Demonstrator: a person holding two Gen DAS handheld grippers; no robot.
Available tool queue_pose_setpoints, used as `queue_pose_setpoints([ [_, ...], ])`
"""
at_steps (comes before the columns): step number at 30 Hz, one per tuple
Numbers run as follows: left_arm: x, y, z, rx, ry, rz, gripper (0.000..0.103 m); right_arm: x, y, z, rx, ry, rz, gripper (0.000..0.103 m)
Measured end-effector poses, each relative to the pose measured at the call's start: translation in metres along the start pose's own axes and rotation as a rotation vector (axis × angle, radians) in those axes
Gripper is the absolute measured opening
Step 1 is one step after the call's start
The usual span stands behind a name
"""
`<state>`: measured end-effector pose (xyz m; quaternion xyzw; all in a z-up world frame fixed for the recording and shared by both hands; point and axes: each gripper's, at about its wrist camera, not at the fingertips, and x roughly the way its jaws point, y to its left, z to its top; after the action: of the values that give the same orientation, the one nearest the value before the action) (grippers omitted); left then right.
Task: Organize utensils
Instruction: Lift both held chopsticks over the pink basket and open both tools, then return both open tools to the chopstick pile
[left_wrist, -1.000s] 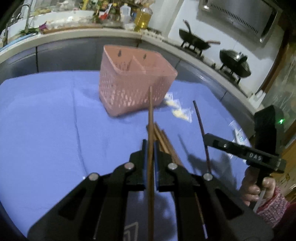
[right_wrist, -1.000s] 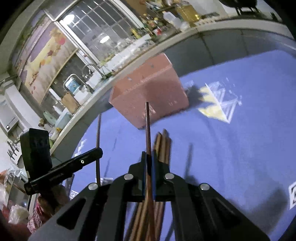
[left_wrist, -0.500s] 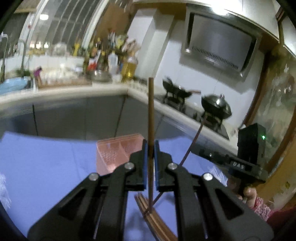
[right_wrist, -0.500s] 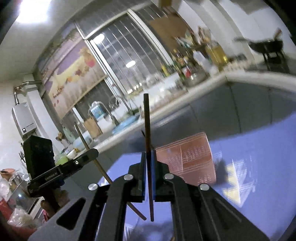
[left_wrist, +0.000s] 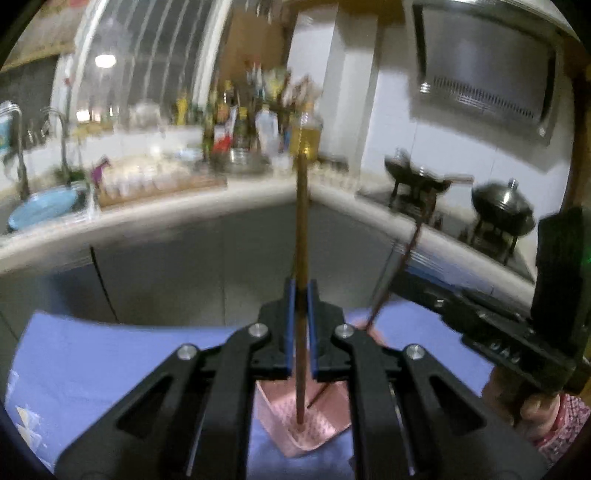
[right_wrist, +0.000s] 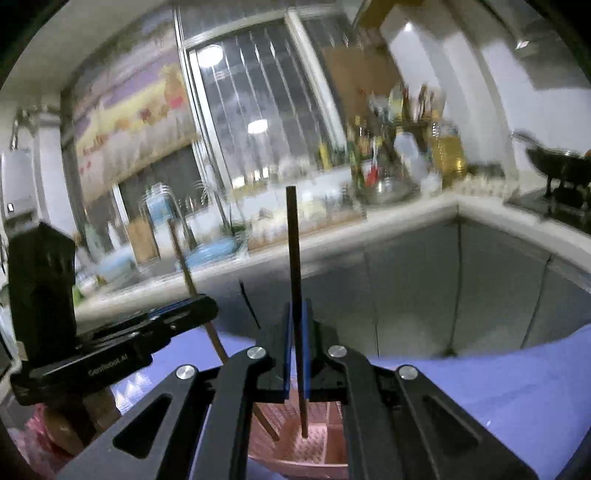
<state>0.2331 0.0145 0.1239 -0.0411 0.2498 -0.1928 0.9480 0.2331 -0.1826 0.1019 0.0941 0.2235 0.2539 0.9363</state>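
Note:
My left gripper is shut on a brown chopstick, held upright with its lower tip inside the pink perforated basket below. My right gripper is shut on a dark chopstick, also upright, its lower tip inside the same pink basket. The right gripper shows at the right of the left wrist view with its dark chopstick slanting down into the basket. The left gripper shows at the left of the right wrist view with its brown chopstick.
The basket stands on a blue cloth over the table. Behind is a kitchen counter with bottles, a sink and a blue dish. Woks sit on a stove at the right. The cloth spreads right of the basket.
Both grippers have lifted their chopsticks off the cloth, tilted them upright and moved over the basket. The chopsticks' lower tips now reach down into it.

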Motion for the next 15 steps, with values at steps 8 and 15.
queue_pose_setpoints([
  [8, 0.024, 0.013, -0.034, -0.085, 0.121, 0.047, 0.032, 0.041, -0.027, -0.034, 0.182, 0.181, 0.072, 0.014],
  [15, -0.032, 0.009, -0.038, -0.075, 0.005, 0.158, 0.044, -0.008, -0.012, -0.032, 0.131, 0.095, 0.001, 0.057],
])
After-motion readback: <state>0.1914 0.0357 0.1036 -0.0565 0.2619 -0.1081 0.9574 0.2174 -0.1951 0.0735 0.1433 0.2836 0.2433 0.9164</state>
